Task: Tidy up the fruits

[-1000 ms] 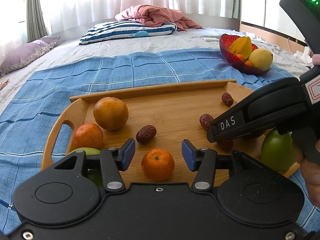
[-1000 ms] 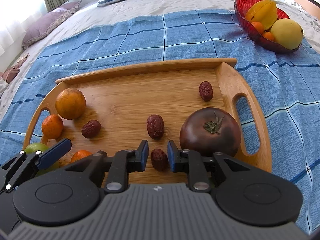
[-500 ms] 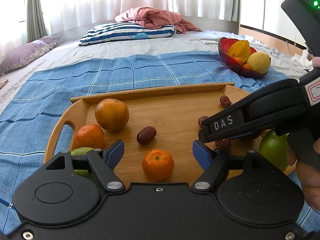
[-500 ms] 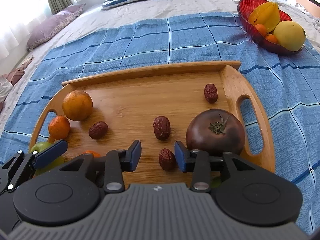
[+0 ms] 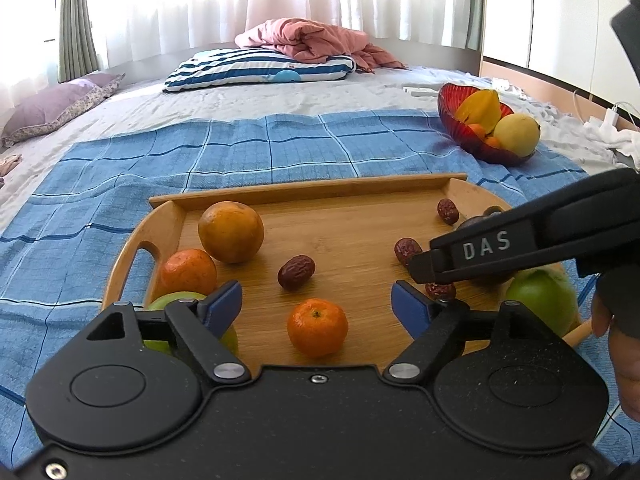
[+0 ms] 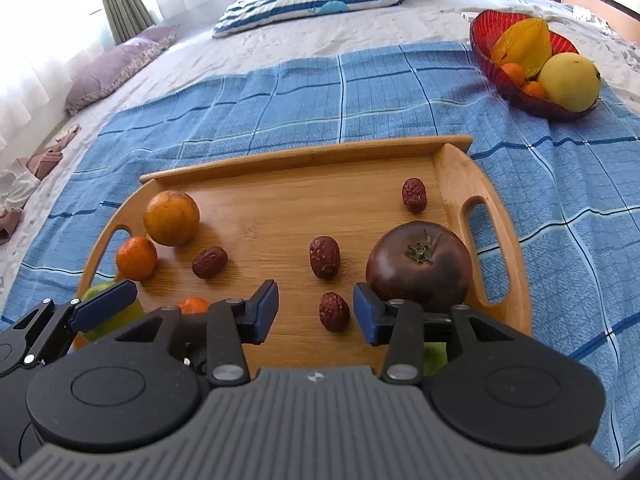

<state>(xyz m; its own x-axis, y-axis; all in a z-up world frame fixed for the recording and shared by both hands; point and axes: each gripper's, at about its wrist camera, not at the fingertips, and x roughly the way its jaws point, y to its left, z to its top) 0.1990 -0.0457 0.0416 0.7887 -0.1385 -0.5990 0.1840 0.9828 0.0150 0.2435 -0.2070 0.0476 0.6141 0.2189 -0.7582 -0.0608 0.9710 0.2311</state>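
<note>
A wooden tray (image 5: 304, 190) (image 6: 456, 172) on a blue checked cloth holds a large orange (image 5: 231, 231) (image 6: 171, 218), two tangerines (image 5: 317, 327) (image 5: 188, 272), several red dates, a dark tomato (image 6: 418, 266) and green fruits (image 5: 542, 304) (image 5: 176, 300). My left gripper (image 5: 317, 306) is open, its jaws on either side of the near tangerine. My right gripper (image 6: 315, 309) is open around a date (image 6: 334, 311) lying on the tray beside the tomato. It crosses the right of the left wrist view.
A red glass bowl (image 5: 452, 114) (image 6: 484, 40) with a starfruit, a yellow fruit and small oranges stands on the bed at the far right. A striped pillow (image 5: 260, 68), a pink blanket and a purple pillow (image 6: 116, 72) lie further back.
Both grippers have opened wider. The right one let go of the date, which now lies on the tray between its jaws. Both cameras have drawn back a little.
</note>
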